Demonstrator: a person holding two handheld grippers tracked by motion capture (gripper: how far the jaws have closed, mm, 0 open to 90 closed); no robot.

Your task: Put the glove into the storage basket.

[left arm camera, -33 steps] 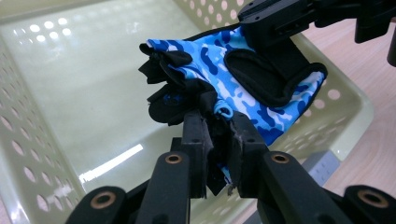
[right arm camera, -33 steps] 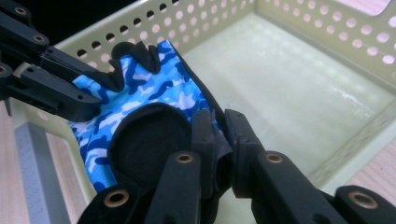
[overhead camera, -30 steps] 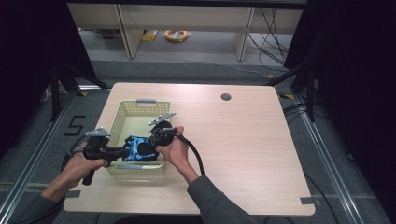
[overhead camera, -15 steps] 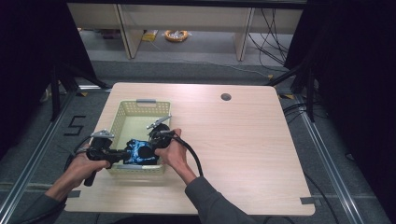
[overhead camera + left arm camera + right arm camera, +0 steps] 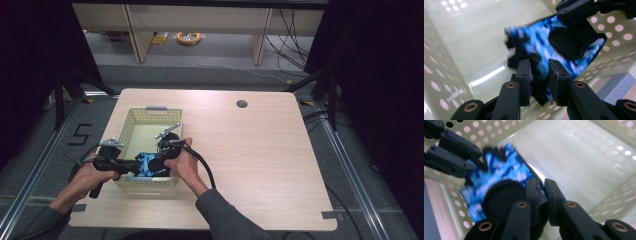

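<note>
A blue camouflage glove [image 5: 148,165] with black pads hangs inside the near end of a pale perforated basket [image 5: 150,111]. My left gripper [image 5: 137,166] comes in from the left. Its jaws have just been opening, and in the left gripper view the glove [image 5: 541,42] has an edge loose between the parted left gripper [image 5: 540,72] pads. My right gripper [image 5: 160,161] reaches in from the right. In the right gripper view the right gripper [image 5: 541,191] is shut on a fold of the glove [image 5: 499,170], and the left gripper [image 5: 456,152] is at the glove's far edge.
The basket sits at the left front of a light wooden table [image 5: 260,150] with a round cable hole [image 5: 242,104] near the back. A cable [image 5: 205,165] trails from the right gripper over the tabletop. Shelving stands beyond the table.
Both grippers and the glove have drifted slightly toward the basket's near wall. Otherwise the hands stay where they were.
</note>
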